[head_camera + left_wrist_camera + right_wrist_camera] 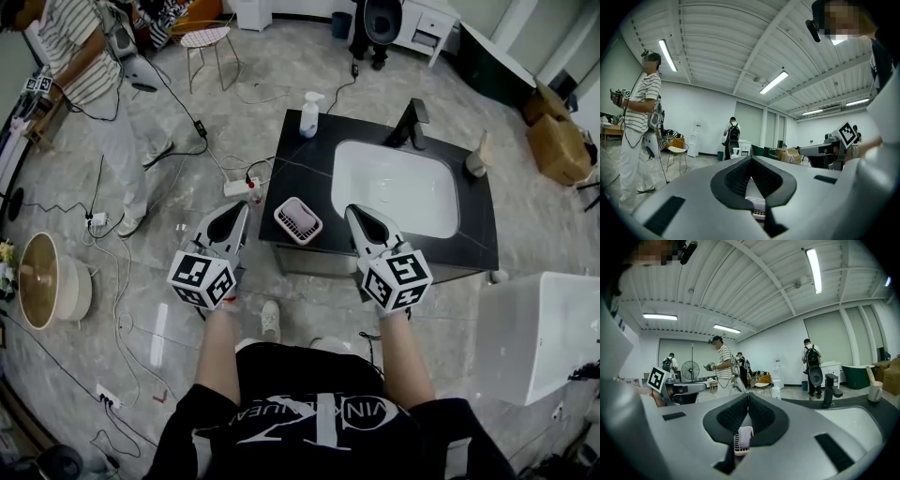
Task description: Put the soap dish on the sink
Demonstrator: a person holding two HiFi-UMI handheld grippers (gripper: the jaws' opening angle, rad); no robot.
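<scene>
Task looks done: soap dish (298,221) sits flat on the black table (281,187), near-left corner just left of the sink basin (398,187), with left gripper (244,208) and right gripper (352,212) flanking it, fingers clenched on nothing, probably clear of it.

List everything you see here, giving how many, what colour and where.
soap dish: one, pink and white, countertop's front left corner, between the claws
countertop: one, black, centre
sink basin: one, white, in the countertop
faucet: one, black, behind the basin
pump bottle: one, white, countertop's back left
cup: one, pale, right of the basin
power strip: one, white, floor left of the countertop
chair: one, light seat, top left
person: one, striped shirt, far left
cardboard boxes: two, brown, far right
left claw: one, grey, shut, left of the soap dish
right claw: one, grey, shut, right of the soap dish
</scene>
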